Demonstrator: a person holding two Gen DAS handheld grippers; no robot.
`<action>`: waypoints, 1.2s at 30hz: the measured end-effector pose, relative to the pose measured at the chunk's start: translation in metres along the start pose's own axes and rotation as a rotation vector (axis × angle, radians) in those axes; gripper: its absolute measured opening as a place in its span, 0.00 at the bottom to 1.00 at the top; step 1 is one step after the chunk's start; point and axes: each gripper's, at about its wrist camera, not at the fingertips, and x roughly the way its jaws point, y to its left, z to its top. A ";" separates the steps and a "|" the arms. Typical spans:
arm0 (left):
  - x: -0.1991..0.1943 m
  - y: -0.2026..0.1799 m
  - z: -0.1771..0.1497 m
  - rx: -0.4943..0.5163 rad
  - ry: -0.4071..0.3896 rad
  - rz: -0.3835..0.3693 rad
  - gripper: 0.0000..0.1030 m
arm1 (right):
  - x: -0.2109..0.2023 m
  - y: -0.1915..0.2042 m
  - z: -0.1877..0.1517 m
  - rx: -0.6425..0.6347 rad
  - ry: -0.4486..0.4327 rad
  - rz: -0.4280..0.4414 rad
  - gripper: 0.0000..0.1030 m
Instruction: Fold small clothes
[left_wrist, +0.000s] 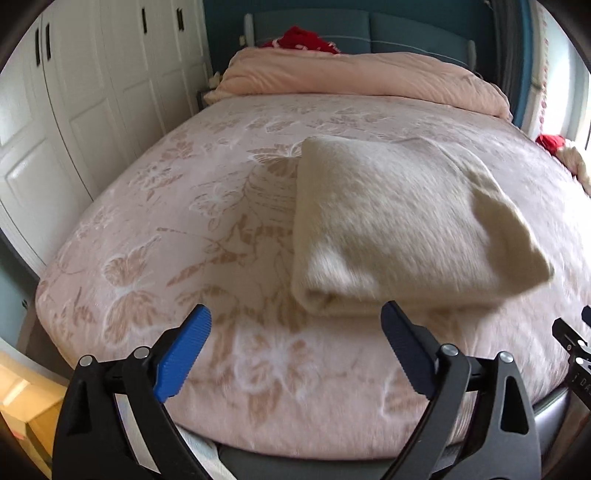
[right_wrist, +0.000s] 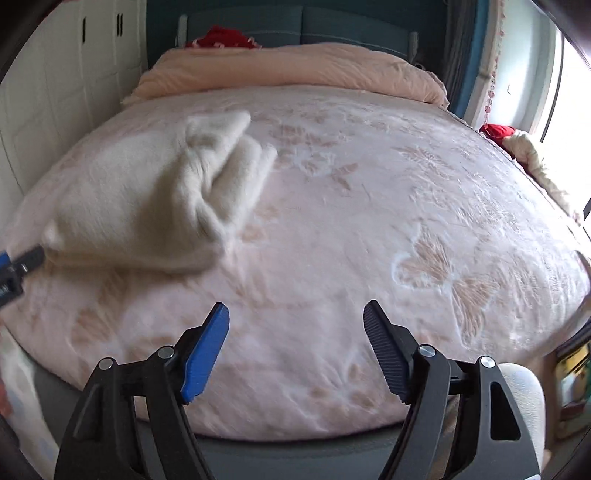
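A cream fuzzy garment (left_wrist: 402, 225) lies folded into a thick rectangle on the pink butterfly-patterned bed cover (left_wrist: 192, 236). My left gripper (left_wrist: 295, 314) is open and empty, just in front of the garment's near edge, its right finger close to the fold. In the right wrist view the same garment (right_wrist: 155, 199) lies at the left, with loose folded ends toward the middle of the bed. My right gripper (right_wrist: 295, 310) is open and empty over the bare cover (right_wrist: 351, 221), to the right of the garment. The left gripper's tip (right_wrist: 22, 262) shows at the left edge beside the garment.
A rolled pink duvet (left_wrist: 362, 77) lies across the head of the bed, with a red cloth (left_wrist: 303, 38) behind it. White wardrobe doors (left_wrist: 92, 92) stand on the left. More red and cream clothes (right_wrist: 517, 144) lie at the bed's right edge by the window.
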 end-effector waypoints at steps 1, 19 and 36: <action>-0.002 -0.005 -0.005 0.017 0.000 0.003 0.88 | 0.001 -0.003 -0.003 0.012 0.007 0.005 0.71; -0.018 -0.041 -0.026 0.081 -0.012 -0.012 0.89 | -0.031 0.027 -0.018 -0.003 -0.066 0.097 0.77; -0.026 -0.042 -0.028 0.073 -0.030 0.026 0.95 | -0.034 0.029 -0.016 0.035 -0.059 0.109 0.79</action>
